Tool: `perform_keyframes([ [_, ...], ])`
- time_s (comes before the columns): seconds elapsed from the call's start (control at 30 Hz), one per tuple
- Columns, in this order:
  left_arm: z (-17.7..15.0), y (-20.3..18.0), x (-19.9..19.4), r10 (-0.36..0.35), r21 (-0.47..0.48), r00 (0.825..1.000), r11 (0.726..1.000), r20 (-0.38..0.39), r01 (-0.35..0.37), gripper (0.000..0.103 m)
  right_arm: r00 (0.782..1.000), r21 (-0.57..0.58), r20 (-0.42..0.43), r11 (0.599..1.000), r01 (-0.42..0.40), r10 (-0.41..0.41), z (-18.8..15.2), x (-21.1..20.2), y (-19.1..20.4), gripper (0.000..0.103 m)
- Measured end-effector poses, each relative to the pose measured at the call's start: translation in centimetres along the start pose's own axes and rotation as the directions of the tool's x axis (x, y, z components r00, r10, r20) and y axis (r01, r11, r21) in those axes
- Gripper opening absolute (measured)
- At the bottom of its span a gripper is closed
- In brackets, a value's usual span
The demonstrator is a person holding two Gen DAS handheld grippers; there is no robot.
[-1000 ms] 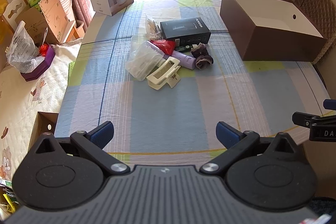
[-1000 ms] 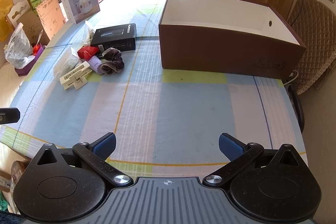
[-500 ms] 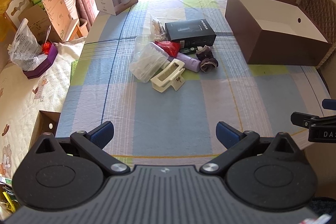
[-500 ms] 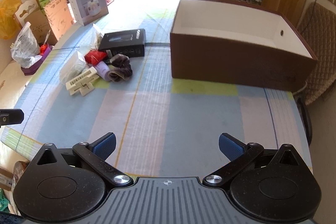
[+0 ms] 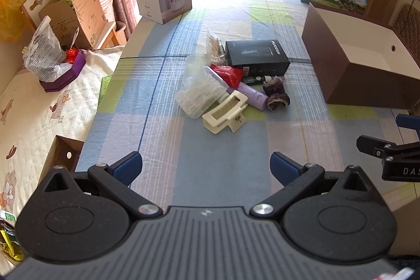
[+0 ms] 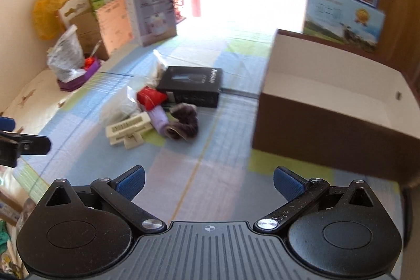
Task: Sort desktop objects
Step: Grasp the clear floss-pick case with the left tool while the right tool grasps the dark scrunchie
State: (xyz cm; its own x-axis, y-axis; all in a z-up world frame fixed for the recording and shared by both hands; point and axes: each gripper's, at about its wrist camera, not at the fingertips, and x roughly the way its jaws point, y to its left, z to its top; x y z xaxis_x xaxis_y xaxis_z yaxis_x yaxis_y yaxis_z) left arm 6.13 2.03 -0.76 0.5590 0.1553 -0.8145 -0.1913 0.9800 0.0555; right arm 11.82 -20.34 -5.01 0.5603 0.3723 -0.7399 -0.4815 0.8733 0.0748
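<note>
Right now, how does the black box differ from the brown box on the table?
The black box is closed, flat and small; the brown box is open on top, taller, much larger, and shows a white inside. The black box touches the pile of small items; the brown box stands apart, to the right. Both rest on the checked tablecloth.
</note>
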Motion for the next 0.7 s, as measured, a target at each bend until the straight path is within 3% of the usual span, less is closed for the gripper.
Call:
perform_keyframes([
  [0.27,0.9,-0.4,1.6,0.036,-0.081,0.999,0.996,-0.001,-0.036,0.102,0.994,-0.085,-0.005,0.99,-0.11,0.11,1.3,2.7,-0.5,0.101],
  [0.7,0.3,-3.0,3.1,0.109,-0.174,0.994,0.979,-0.007,-0.108,0.102,0.982,-0.165,0.01,0.969,-0.184,0.188,1.5,5.0,-2.5,0.101],
])
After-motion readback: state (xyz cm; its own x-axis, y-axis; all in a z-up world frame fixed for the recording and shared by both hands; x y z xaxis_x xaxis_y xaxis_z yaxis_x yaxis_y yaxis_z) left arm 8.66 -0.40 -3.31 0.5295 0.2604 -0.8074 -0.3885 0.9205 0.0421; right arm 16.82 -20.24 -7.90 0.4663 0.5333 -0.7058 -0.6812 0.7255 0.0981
